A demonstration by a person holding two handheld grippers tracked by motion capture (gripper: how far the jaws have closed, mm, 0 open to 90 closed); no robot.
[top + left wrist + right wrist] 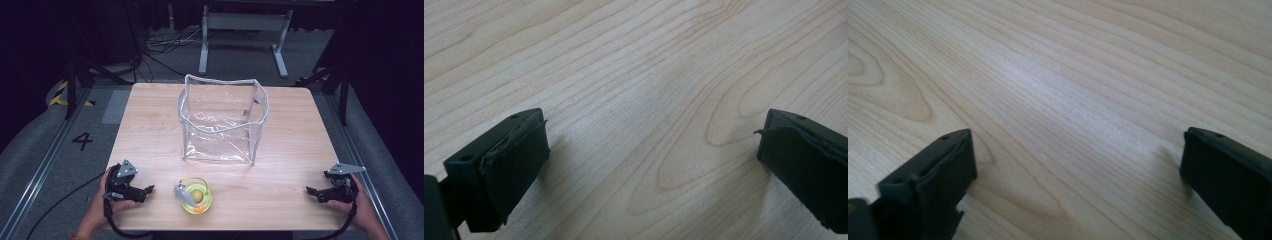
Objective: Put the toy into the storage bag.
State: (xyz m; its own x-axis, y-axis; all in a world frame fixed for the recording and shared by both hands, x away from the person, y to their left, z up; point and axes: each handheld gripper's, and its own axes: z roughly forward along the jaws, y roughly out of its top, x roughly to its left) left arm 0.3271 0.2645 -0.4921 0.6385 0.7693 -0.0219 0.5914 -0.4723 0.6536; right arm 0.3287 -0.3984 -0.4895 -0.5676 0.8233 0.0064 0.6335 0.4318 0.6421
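A clear plastic bag (221, 121) with a white zip edge stands upright and open-topped in the middle of the wooden table (150, 125). In front of it, near the front edge, lies a small yellow-green round toy (196, 197) with a ball inside and a pale part on its left. My left gripper (149, 190) rests on the table at the front left, a hand's width left of the toy, open, jaws pointing right. My right gripper (310, 191) rests at the front right, open, jaws pointing left. Between the wide-apart jaws of the left gripper (651, 150) and of the right gripper (1078, 160) lies bare wood.
The table's edges lie close to both hands. Beyond the far edge are a grey floor, cables and a white table frame (245, 30). A metal rail (45, 160) runs along the left side, another along the right.
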